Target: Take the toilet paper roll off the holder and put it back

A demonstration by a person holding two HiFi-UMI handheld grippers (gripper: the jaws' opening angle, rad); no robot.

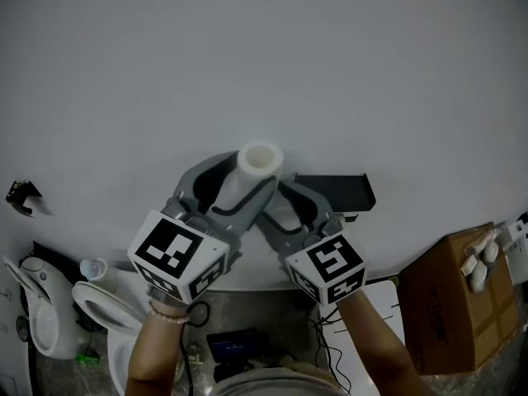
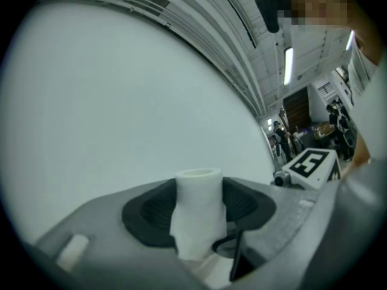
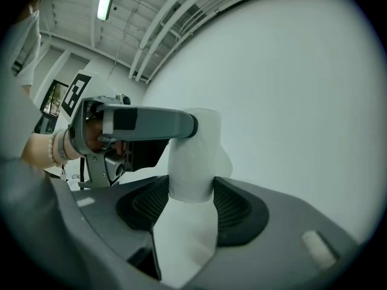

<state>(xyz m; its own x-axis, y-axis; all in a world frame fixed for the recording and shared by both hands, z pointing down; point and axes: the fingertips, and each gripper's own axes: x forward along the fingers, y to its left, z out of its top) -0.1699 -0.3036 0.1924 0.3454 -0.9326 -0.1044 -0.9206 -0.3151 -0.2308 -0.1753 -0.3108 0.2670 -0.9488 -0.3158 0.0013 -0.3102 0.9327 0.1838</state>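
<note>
A plain white wall [image 1: 264, 56] fills most of the head view. Against it, at lower right, stands a brown cardboard box [image 1: 450, 312] with some white objects [image 1: 478, 264] on top. At lower left is a toilet [image 1: 103, 308] with its seat open. A black holder [image 1: 334, 190] juts from the wall just right of the tools, with nothing on it.

The toilet paper roll [image 1: 257, 165] stands upright in front of the wall, off the holder, and both tools clamp it. The left tool [image 2: 198, 213] presses its dark pads on the roll's sides. The right tool [image 3: 192, 192] grips it lower down, where a loose sheet hangs. One left jaw crosses in front of the roll in the right gripper view.

A small dark thing [image 1: 23, 195] on the wall at far left may be a bracket. The only print is the black-and-white square patterns on the marker cubes [image 1: 177, 256].
</note>
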